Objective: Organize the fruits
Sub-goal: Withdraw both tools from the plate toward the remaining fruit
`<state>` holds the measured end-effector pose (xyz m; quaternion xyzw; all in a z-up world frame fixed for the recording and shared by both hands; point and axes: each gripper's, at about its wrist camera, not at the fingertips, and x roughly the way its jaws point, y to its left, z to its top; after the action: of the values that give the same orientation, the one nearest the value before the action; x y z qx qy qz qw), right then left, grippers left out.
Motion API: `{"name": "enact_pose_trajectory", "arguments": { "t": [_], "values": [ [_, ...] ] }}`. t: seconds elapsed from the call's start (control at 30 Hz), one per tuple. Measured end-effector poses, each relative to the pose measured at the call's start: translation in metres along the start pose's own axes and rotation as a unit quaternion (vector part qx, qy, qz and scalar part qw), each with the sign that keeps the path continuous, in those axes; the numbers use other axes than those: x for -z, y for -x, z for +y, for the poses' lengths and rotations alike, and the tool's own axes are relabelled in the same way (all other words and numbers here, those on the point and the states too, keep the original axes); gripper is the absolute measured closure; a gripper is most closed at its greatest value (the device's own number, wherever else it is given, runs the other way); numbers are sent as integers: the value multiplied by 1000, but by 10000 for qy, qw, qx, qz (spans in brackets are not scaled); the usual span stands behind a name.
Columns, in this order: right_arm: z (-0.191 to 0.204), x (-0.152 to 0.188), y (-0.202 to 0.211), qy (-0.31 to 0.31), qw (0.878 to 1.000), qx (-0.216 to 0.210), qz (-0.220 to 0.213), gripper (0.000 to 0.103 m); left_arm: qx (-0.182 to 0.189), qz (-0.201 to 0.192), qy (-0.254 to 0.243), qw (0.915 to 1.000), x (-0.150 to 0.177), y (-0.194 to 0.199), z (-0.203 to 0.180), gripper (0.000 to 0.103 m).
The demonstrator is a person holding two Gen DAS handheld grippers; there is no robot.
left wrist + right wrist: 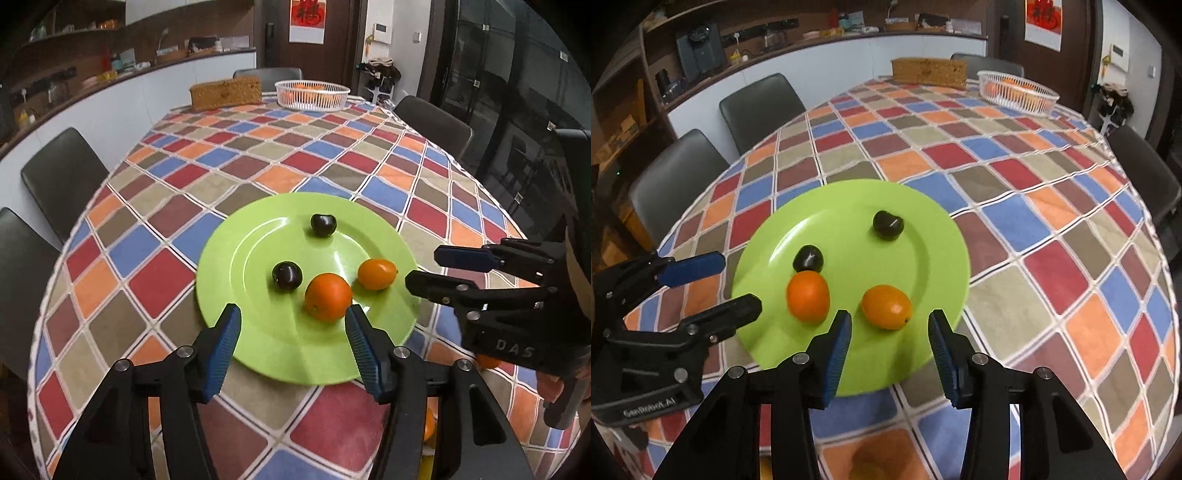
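Note:
A green plate [266, 350] [849, 206] lies on the checked tablecloth. On it are two dark plums [287, 277] [323, 225] [808, 259] [888, 225], a round orange [328, 297] [808, 301] and an oval orange fruit [376, 273] [886, 306]. My left gripper [293, 317] is open and empty, just short of the round orange. My right gripper [889, 323] is open and empty, its pads on either side of the oval fruit's near end. Each gripper shows in the other view, the right gripper [424, 267] and the left gripper [738, 284].
A white basket [312, 95] [1019, 92] with orange fruit and a woven box [226, 93] [929, 72] stand at the table's far end. Dark chairs [62, 177] [759, 107] line the table. An orange fruit [487, 361] lies partly hidden under the right gripper.

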<state>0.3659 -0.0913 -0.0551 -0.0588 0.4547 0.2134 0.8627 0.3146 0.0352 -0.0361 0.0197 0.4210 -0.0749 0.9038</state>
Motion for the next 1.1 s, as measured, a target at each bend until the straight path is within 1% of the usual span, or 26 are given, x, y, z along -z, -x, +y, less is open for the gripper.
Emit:
{"name": "enact_pose_trajectory", "arguments": {
  "t": [0.1,0.2,0.27,0.47,0.57,0.63,0.87,1.0,1.1],
  "values": [
    [2,4,21,-5,9999,-6,-156,59,-62,-104,-86,9999,2,18,-8,45],
    [5,7,41,20,9995,-37,-324,59,-32,-272,-174,9995,3,38,-17,42],
    [8,10,54,47,9991,-50,-422,59,-28,-368,-214,9991,4,49,-22,41],
    [13,23,89,104,9976,-34,-690,58,-229,-615,-413,9970,11,81,-40,40],
    [12,34,104,48,9967,59,-813,53,-306,-727,-476,9957,19,93,-48,39],
    [11,42,112,24,9959,107,-894,53,-333,-791,-452,9953,25,100,-53,38],
    [5,67,131,-134,9946,169,-1019,53,-316,-798,-245,9960,46,111,-67,38],
    [0,81,135,-240,9947,122,-990,53,-357,-818,-141,9959,56,116,-74,38],
    [-4,91,136,-291,9947,173,-973,53,-384,-827,-48,9958,63,119,-78,38]
  ]
}}
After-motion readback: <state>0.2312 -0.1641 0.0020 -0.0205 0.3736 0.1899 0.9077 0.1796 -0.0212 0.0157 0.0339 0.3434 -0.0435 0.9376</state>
